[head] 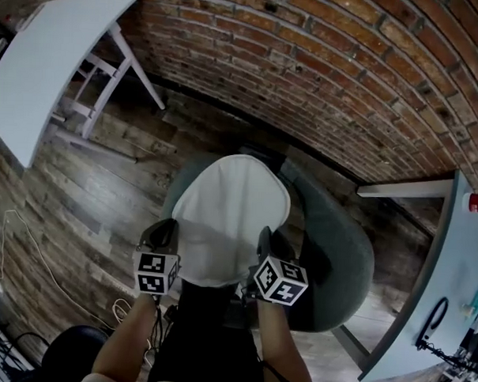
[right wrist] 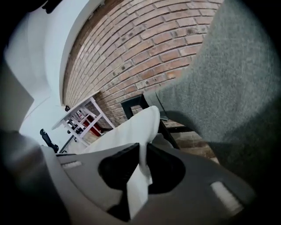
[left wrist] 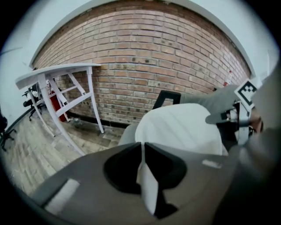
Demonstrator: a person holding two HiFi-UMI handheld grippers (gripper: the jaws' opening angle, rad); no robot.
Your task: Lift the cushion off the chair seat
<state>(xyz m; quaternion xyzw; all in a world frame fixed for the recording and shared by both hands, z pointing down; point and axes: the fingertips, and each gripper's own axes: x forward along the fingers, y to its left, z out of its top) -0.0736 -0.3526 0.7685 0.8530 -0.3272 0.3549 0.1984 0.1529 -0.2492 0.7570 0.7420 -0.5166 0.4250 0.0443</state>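
Note:
A white cushion (head: 228,217) hangs above the seat of a grey-green upholstered chair (head: 339,254), held up by its near edge. My left gripper (head: 167,237) is shut on the cushion's left near edge (left wrist: 147,184); the white fabric is pinched between its jaws. My right gripper (head: 262,244) is shut on the right near edge (right wrist: 139,180) in the same way. The cushion (left wrist: 180,127) spreads away from both grippers toward the chair back (right wrist: 237,83). The seat under the cushion is mostly hidden.
A red brick wall (head: 323,79) stands behind the chair. A white table (head: 47,59) with slanted legs is at the left, and a pale blue tabletop (head: 448,290) with cables at the right. Cables (head: 30,256) lie on the wooden floor.

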